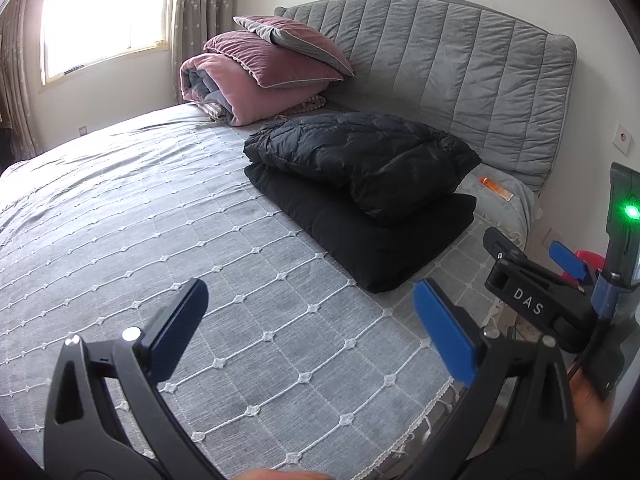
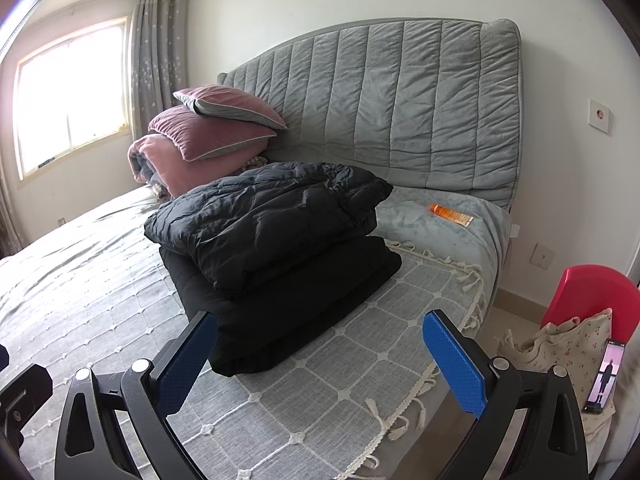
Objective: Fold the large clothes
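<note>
Since puffer jacket [image 2: 264,216] sits folded atop black folded garment [image 2: 304,304] near bed's [image 1: 120,216] headboard-side corner, folding looks done; left gripper [image 1: 308,332], right gripper [image 2: 320,360] both gape wide, empty.

Bare bedspread [image 1: 168,216] lies open left of the folded black jacket [image 1: 360,168]; headboard [image 1: 460,72] walls the back

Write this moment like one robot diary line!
left claw: open, empty | right claw: open, empty | black puffy coat: folded, atop black folded garment | on bed
</note>
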The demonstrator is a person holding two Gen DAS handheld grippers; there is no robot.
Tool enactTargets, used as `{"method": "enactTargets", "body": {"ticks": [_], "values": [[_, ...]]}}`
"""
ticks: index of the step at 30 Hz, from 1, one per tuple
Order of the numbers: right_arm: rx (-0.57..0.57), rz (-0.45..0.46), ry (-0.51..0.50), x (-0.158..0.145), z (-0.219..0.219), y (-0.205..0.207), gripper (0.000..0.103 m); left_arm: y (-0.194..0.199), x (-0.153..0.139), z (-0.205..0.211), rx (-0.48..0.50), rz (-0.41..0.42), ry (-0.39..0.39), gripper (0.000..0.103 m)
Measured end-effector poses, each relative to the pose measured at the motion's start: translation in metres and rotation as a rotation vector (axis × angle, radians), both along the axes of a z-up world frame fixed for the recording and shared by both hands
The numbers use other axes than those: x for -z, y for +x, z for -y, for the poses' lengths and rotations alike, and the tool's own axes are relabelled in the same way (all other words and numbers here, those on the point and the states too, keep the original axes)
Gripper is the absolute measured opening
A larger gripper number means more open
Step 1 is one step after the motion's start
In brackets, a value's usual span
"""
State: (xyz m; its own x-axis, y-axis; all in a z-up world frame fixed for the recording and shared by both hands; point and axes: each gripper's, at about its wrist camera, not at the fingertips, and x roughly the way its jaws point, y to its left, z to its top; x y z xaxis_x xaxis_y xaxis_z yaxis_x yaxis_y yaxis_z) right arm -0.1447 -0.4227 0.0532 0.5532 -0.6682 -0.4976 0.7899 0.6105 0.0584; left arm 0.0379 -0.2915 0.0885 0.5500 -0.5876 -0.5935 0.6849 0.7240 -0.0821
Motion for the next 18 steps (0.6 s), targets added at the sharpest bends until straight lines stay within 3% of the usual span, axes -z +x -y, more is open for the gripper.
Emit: {"method": "enactTargets", "body": {"ticks": [18], "values": [[0.004, -0.001, 0.002, 0.0014, 0.0011, -0.0018, 0.103, -0.0063, -0.0009, 0.0001, 0.021, 0.002, -0.006, 0.102]]}}
